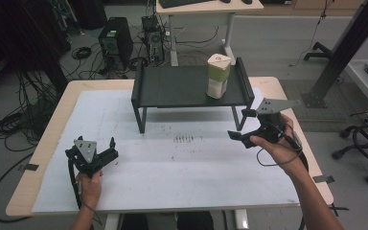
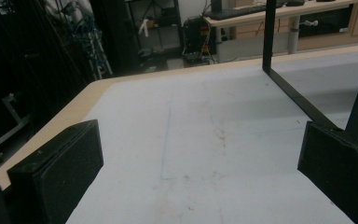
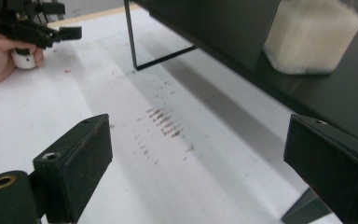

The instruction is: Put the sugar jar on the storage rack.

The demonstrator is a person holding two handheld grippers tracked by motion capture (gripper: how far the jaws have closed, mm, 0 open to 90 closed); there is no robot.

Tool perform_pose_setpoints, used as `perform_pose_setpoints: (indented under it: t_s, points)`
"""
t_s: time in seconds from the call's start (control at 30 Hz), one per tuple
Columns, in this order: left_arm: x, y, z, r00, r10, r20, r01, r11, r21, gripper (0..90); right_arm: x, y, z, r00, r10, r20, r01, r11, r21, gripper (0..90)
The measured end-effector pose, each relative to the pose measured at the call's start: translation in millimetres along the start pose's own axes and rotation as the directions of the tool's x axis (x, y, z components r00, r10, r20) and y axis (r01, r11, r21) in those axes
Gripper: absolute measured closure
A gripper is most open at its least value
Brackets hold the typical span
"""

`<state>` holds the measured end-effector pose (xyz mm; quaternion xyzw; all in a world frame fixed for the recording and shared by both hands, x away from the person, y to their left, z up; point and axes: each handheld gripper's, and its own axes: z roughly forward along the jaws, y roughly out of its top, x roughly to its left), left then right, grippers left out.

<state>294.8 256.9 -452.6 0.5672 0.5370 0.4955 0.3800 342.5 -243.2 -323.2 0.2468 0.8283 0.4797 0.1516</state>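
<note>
A low black stand (image 1: 172, 88) sits at the back middle of the table. An upright green and cream carton (image 1: 218, 75) rests on its right part. My right gripper (image 1: 240, 124) hovers just in front of the stand's right leg, below the carton, with its jaws open and nothing between them. In the right gripper view (image 3: 209, 168) the carton (image 3: 312, 37) is blurred at the upper right on the stand (image 3: 223, 28). At the front left my left gripper (image 1: 113, 147) is held open over the white mat (image 1: 163, 172). Its own view (image 2: 196, 172) looks across bare mat between wide jaws.
A row of small brown stains (image 1: 183, 139) marks the mat in front of the stand. The stand's left leg (image 2: 303, 102) runs along the mat ahead of the left gripper. Computer towers (image 1: 116, 44), cables and a desk stand beyond the table; an office chair (image 1: 364, 139) is at the right.
</note>
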Motion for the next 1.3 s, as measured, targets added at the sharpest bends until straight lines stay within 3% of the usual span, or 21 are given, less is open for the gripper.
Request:
perform_pose_setpoints:
  t_s: [0.3,1.3]
  points:
    - [0.6,0.0,-0.3,1.0000,-0.005,-0.002,0.005,1.0000,0.000,0.2,5.2,-19.4,3.2,0.9999,0.014,0.001,-0.014,1.000,-0.012,7.7]
    - [-0.4,-0.1,-0.4,1.0000,0.004,-0.003,-0.004,1.0000,0.000,0.2,11.0,-26.4,8.2,0.9998,-0.007,-0.017,0.007,1.000,-0.010,7.8]
